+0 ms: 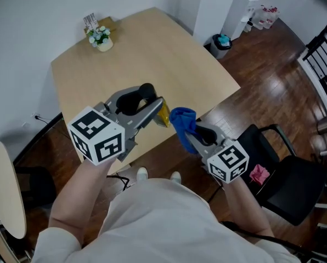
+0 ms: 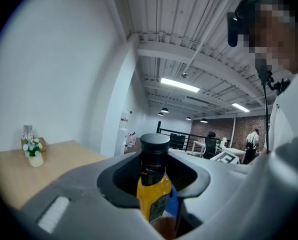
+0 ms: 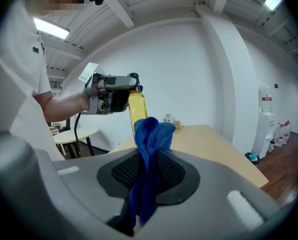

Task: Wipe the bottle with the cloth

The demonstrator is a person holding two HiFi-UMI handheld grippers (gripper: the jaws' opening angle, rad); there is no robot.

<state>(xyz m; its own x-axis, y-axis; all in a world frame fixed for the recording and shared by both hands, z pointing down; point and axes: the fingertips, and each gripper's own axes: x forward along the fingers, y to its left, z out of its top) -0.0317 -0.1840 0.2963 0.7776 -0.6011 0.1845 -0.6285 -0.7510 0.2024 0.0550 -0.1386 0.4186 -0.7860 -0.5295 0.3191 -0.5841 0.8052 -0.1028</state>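
My left gripper (image 1: 150, 112) is shut on a bottle of yellow liquid (image 1: 164, 115), held in the air over the near edge of the wooden table (image 1: 152, 53). In the left gripper view the bottle (image 2: 153, 189) stands between the jaws with its black cap (image 2: 154, 144) pointing away. My right gripper (image 1: 192, 137) is shut on a blue cloth (image 1: 182, 121), whose bunched top touches the bottle's side. The right gripper view shows the cloth (image 3: 149, 149) rising from the jaws, with the bottle (image 3: 136, 109) right behind it in the left gripper (image 3: 111, 94).
A small white pot of flowers (image 1: 101, 39) and a box with cards (image 1: 92, 22) stand at the table's far corner. A black chair (image 1: 295, 174) with a pink rag (image 1: 259, 174) is at the right. A round side table (image 1: 4, 185) is at the left.
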